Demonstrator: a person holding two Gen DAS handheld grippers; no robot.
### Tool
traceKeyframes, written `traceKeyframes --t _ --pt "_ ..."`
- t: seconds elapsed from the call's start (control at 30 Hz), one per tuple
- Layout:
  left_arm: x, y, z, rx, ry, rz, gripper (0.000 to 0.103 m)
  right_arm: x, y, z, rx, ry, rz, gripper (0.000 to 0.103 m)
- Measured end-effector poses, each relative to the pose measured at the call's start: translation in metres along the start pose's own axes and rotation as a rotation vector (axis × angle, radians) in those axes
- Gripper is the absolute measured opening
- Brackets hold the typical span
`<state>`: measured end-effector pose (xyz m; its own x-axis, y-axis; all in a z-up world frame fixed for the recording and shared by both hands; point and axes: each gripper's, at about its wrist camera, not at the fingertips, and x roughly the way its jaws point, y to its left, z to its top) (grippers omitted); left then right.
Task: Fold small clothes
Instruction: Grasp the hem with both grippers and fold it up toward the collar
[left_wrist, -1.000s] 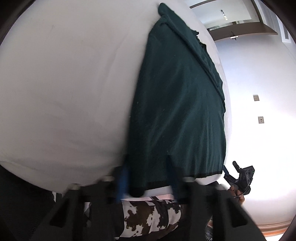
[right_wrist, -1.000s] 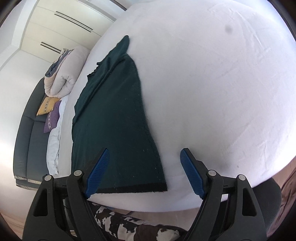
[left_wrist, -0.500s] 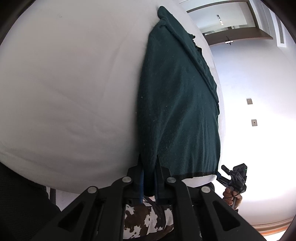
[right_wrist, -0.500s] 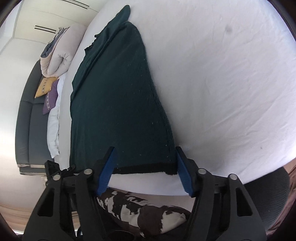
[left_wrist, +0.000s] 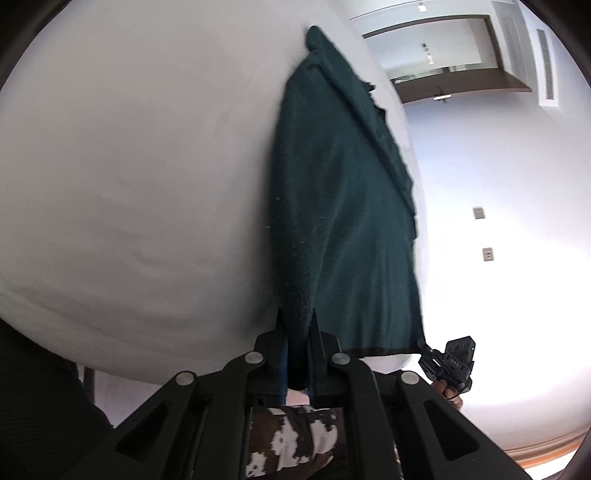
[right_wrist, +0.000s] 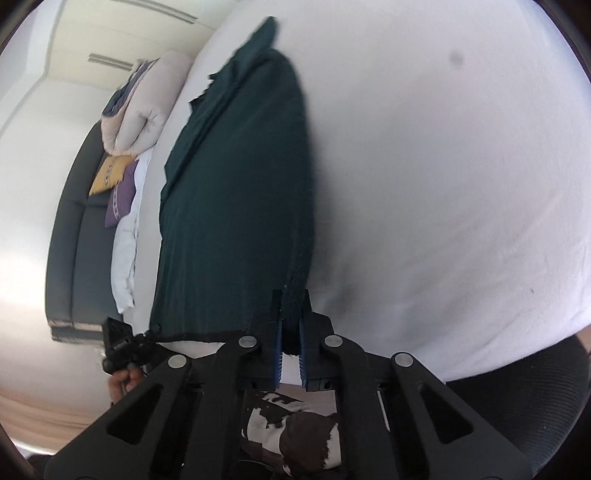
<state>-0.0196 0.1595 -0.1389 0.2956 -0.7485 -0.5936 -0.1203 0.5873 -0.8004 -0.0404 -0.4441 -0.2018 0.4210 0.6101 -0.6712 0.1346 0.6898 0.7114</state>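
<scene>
A dark green garment (left_wrist: 343, 221) lies lengthwise on a white bed (left_wrist: 129, 184), its hem at the near edge. My left gripper (left_wrist: 297, 325) is shut on the garment's near left hem corner. My right gripper (right_wrist: 291, 306) is shut on the near right hem corner of the same garment (right_wrist: 236, 184). Both corners are lifted a little off the sheet (right_wrist: 443, 184). The right gripper also shows in the left wrist view (left_wrist: 448, 360), and the left gripper in the right wrist view (right_wrist: 122, 343).
A dark sofa (right_wrist: 70, 229) with a rolled beige duvet (right_wrist: 147, 103) and yellow and purple cushions (right_wrist: 110, 173) stands beyond the bed's left side. A black chair back (right_wrist: 517, 387) and a cow-print cloth (right_wrist: 295, 424) are below the near edge.
Both grippers went from open to shut on the hem corners, the left first, then the right. The near hem has risen slightly off the bed.
</scene>
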Motion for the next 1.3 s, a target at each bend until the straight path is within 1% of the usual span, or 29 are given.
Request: traceKeyframes --t 0.1,0.2,0.27,0.3,0.33,0.4,0.47,0.53,0.63,0.67,0.7,0.77,0.8,0.97,1.1,1.17,1.3 --pt "-0.01 -0.004 0.006 -0.014 -0.031 -0.06 0.007 -0.004 0.018 0.009 -0.028 -0.022 0.02 0.006" --pt "-0.022 -0.014 0.017 -0.026 -0.08 -0.131 0.007 -0.007 0.04 0.027 -0.05 -0.056 0.066 0.006" --pt "-0.029 -0.023 0.029 -0.034 -0.112 -0.178 0.007 -0.008 0.055 0.041 -0.061 -0.077 0.098 0.005" --pt "-0.032 -0.027 0.036 -0.038 -0.127 -0.201 0.007 -0.008 0.061 0.049 -0.049 -0.107 0.104 0.005" --pt "-0.033 -0.03 0.041 -0.041 -0.138 -0.213 0.007 -0.008 0.068 0.059 -0.046 -0.124 0.116 0.006" --pt "-0.036 -0.039 0.059 -0.05 -0.171 -0.246 0.007 -0.007 0.08 0.083 -0.041 -0.156 0.135 0.005" --pt "-0.038 -0.048 0.077 -0.055 -0.195 -0.262 0.007 -0.005 0.089 0.107 -0.031 -0.189 0.132 0.006" --pt "-0.039 -0.059 0.098 -0.052 -0.219 -0.278 0.007 -0.002 0.096 0.131 -0.009 -0.219 0.147 0.005" --pt "-0.036 -0.078 0.135 -0.031 -0.252 -0.269 0.007 0.004 0.104 0.17 0.015 -0.264 0.143 0.005" --pt "-0.034 -0.081 0.142 -0.028 -0.257 -0.267 0.007 0.005 0.106 0.182 0.021 -0.277 0.144 0.006" --pt "-0.03 -0.086 0.155 -0.025 -0.264 -0.258 0.007 0.009 0.108 0.198 0.03 -0.294 0.14 0.006" --pt "-0.019 -0.093 0.179 -0.027 -0.274 -0.244 0.007 0.017 0.109 0.22 0.04 -0.312 0.133 0.005" --pt "-0.015 -0.095 0.187 -0.033 -0.275 -0.243 0.007 0.022 0.11 0.236 0.047 -0.322 0.123 0.005" --pt "0.015 -0.095 0.237 -0.059 -0.283 -0.206 0.007 0.05 0.111 0.296 0.053 -0.335 0.079 0.005" --pt "0.035 -0.092 0.271 -0.07 -0.295 -0.166 0.007 0.074 0.111 0.334 0.047 -0.343 0.033 0.005" --pt "0.043 -0.091 0.284 -0.069 -0.296 -0.145 0.007 0.083 0.111 0.353 0.053 -0.351 0.031 0.005" --pt "0.063 -0.084 0.31 -0.076 -0.287 -0.111 0.007 0.109 0.105 0.382 0.079 -0.341 -0.005 0.006"
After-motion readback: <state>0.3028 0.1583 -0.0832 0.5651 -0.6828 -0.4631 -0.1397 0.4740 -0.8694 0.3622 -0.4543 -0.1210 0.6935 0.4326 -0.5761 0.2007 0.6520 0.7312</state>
